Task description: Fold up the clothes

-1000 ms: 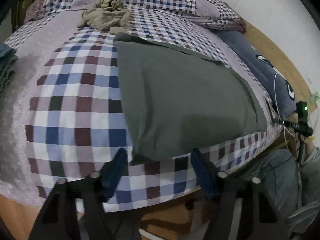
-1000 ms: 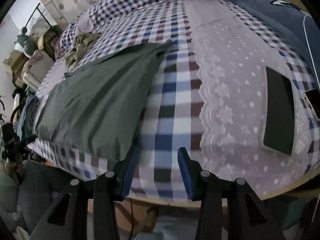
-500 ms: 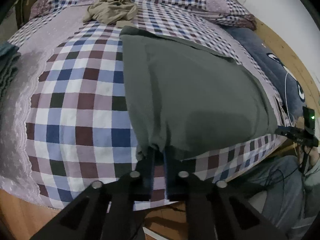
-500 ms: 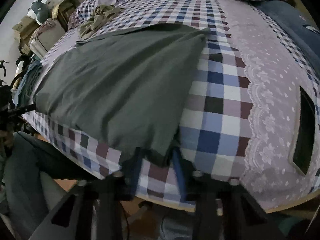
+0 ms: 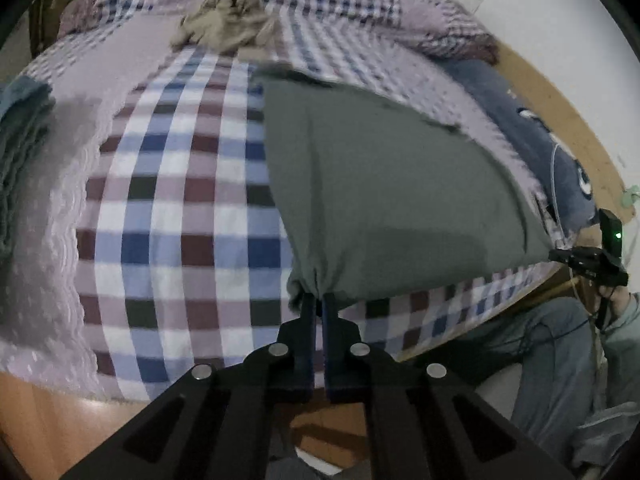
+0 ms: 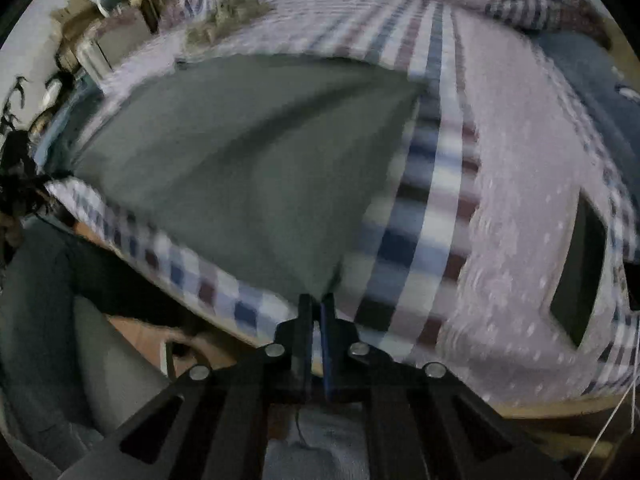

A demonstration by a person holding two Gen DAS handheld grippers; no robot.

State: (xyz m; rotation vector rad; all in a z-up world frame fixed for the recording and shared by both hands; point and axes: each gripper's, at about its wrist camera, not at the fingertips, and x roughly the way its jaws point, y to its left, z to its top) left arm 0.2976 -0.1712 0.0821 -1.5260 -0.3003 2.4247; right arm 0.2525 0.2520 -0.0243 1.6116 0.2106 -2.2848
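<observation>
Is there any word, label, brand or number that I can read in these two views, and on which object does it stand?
None: no readable text shows in either view.
The navy cushion carries only a white printed figure, no letters.
The dark phone has a blank screen.
The grey garment shows no label or print.
The left tongs and right tongs bear no markings.

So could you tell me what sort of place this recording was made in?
Most likely a bedroom at home: the grey garment lies on a bed with a checked bedsheet, checked pillows at the far end, and a crumpled beige garment nearby.
</observation>
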